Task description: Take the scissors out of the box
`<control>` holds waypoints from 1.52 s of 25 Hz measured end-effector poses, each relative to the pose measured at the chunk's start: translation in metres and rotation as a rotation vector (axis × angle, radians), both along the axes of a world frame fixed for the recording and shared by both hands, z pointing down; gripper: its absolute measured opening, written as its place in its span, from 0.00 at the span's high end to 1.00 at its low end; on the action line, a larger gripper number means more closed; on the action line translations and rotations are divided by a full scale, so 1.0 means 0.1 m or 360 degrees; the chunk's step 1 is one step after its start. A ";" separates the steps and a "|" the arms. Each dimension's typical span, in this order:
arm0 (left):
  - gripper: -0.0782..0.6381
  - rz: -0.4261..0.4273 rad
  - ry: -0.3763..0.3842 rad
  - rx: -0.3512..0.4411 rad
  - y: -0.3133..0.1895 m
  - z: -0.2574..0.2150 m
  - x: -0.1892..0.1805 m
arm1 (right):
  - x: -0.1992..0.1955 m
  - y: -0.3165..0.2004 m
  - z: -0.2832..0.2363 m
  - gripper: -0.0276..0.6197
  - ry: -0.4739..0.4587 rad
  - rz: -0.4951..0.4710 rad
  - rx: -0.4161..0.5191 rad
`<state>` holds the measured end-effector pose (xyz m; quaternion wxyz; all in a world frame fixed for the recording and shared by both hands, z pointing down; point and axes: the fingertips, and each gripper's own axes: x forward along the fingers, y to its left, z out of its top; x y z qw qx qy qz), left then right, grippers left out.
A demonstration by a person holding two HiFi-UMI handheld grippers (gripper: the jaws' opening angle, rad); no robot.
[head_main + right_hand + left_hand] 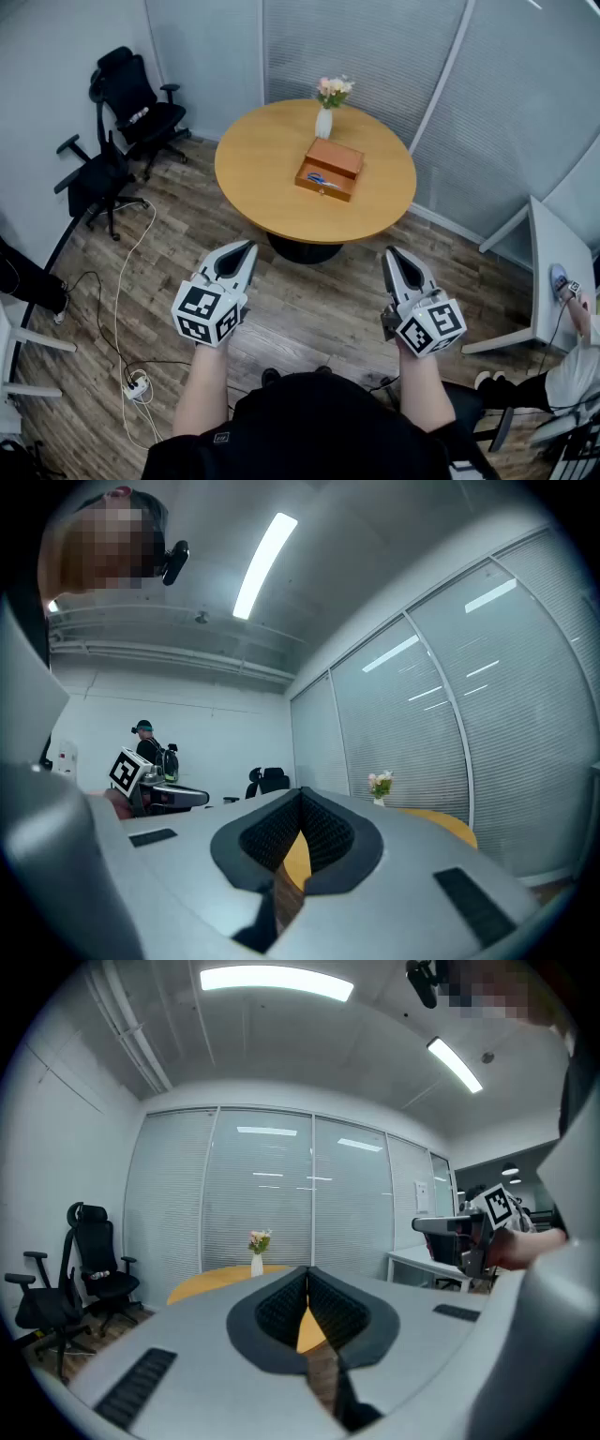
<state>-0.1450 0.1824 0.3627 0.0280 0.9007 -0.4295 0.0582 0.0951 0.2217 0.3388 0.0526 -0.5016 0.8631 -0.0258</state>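
Note:
An open wooden box [329, 169] sits on the round wooden table [253, 178], and blue-handled scissors [323, 180] lie inside its front tray. My left gripper [248, 247] and right gripper [390, 251] are held side by side over the floor, well short of the table and pointing towards it. Both are shut with nothing between the jaws. In the left gripper view the left gripper [307, 1274] has its pads meeting at the tips. The right gripper [301, 791] looks the same in the right gripper view. The box is hidden in both gripper views.
A white vase with flowers [323, 122] stands just behind the box. Two black office chairs [136, 103] [94, 183] stand at the left. A cable and power strip [137, 384] lie on the wooden floor. A white desk [553, 244] is at the right, and glass partitions lie behind.

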 end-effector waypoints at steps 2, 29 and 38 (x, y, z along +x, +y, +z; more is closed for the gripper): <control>0.87 -0.0007 0.0005 -0.0007 -0.01 0.01 -0.03 | -0.03 -0.02 -0.01 0.91 0.0005 -0.0009 -0.0001; 0.87 0.0038 0.0006 -0.0040 -0.01 0.09 0.84 | 0.78 0.11 0.19 0.90 -0.0103 -0.0065 -0.0072; 0.87 0.0077 -0.0031 -0.0059 -0.05 0.15 1.23 | 1.01 0.10 0.45 0.90 -0.0151 -0.0147 -0.0143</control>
